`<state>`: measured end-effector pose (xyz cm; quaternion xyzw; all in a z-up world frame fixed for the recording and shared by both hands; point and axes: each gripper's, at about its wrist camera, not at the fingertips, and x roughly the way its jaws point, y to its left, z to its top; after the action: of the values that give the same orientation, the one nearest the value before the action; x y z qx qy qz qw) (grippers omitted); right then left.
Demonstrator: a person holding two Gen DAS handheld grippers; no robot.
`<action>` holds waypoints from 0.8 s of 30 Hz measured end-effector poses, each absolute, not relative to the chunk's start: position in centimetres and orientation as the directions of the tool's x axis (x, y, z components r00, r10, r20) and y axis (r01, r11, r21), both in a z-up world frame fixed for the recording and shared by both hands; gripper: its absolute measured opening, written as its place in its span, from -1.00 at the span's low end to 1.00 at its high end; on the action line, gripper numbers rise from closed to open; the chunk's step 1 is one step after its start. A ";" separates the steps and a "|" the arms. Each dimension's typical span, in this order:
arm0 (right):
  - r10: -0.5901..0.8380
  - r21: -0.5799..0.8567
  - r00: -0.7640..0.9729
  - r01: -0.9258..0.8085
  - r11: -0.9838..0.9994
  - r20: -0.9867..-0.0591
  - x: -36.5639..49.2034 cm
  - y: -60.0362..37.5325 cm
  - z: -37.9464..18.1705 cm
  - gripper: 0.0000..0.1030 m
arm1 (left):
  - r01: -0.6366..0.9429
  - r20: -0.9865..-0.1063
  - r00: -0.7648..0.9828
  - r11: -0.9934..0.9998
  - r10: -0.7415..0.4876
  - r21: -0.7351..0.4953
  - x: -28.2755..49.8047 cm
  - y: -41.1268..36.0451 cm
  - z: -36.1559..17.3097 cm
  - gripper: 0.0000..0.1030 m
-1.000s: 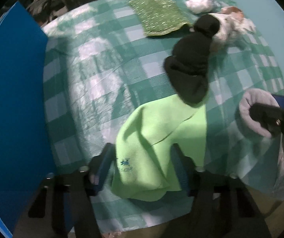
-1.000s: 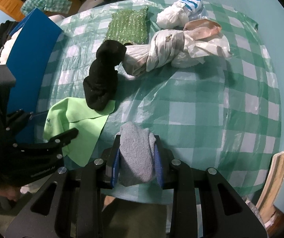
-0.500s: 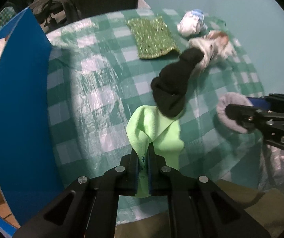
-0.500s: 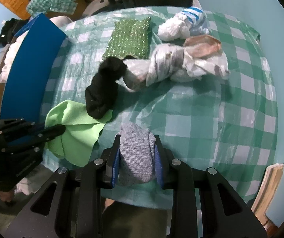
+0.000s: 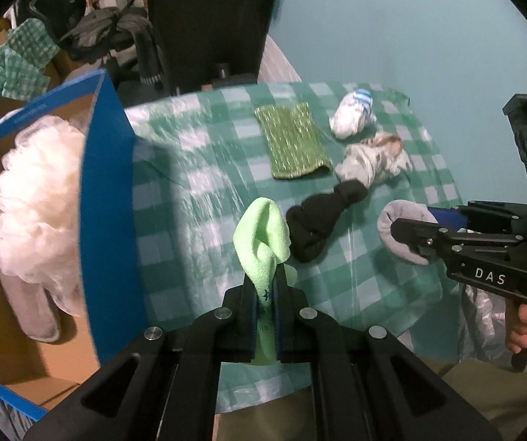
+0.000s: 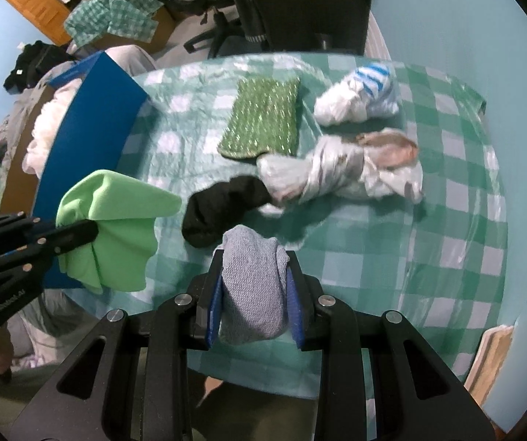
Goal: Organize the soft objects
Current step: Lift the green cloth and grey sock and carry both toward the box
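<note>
With the left gripper (image 5: pixel 266 316) clamped on the green cloth (image 5: pixel 261 242) and the right gripper (image 6: pixel 254 307) squeezing the grey sock (image 6: pixel 254 286), both clear of the table (image 6: pixel 373 257), carry each over the blue box (image 5: pixel 105 202) wall before letting go.

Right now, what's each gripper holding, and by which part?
Left gripper is shut on the light green cloth, pinched at a bunched edge so the rest hangs free. Right gripper is shut on the grey knit sock, squeezed across its middle.

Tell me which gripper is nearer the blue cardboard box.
Left. The left gripper, clamping the green cloth, hangs beside the blue box; the right gripper, holding the grey sock, is farther away.
</note>
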<state>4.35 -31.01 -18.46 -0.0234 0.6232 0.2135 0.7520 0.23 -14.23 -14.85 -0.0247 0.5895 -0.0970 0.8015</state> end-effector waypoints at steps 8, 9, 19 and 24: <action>0.294 0.216 0.166 -0.375 0.902 -0.941 5.3 -29.9 -16.3 -0.44 | 0.116 -0.926 0.337 0.983 -0.171 -0.139 1.0 -13.5 -12.7 -0.87; 0.296 0.216 0.169 -0.377 0.901 -0.940 5.4 -29.8 -15.9 -0.44 | 0.114 -0.924 0.343 0.984 -0.170 -0.138 1.1 -13.4 -12.5 -0.87; 0.315 0.217 0.198 -0.400 0.890 -0.928 6.6 -28.3 -12.7 -0.44 | 0.108 -0.905 0.393 0.986 -0.161 -0.129 1.7 -12.2 -9.5 -0.87; 0.333 0.222 0.211 -0.422 0.879 -0.919 7.0 -27.1 -11.2 -0.44 | 0.100 -0.897 0.412 0.986 -0.161 -0.131 1.8 -11.3 -8.7 -0.87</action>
<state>7.02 -27.11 -11.20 -0.0385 0.5792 0.2431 0.7771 1.84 -11.30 -8.69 -0.0282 0.5367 -0.0777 0.8397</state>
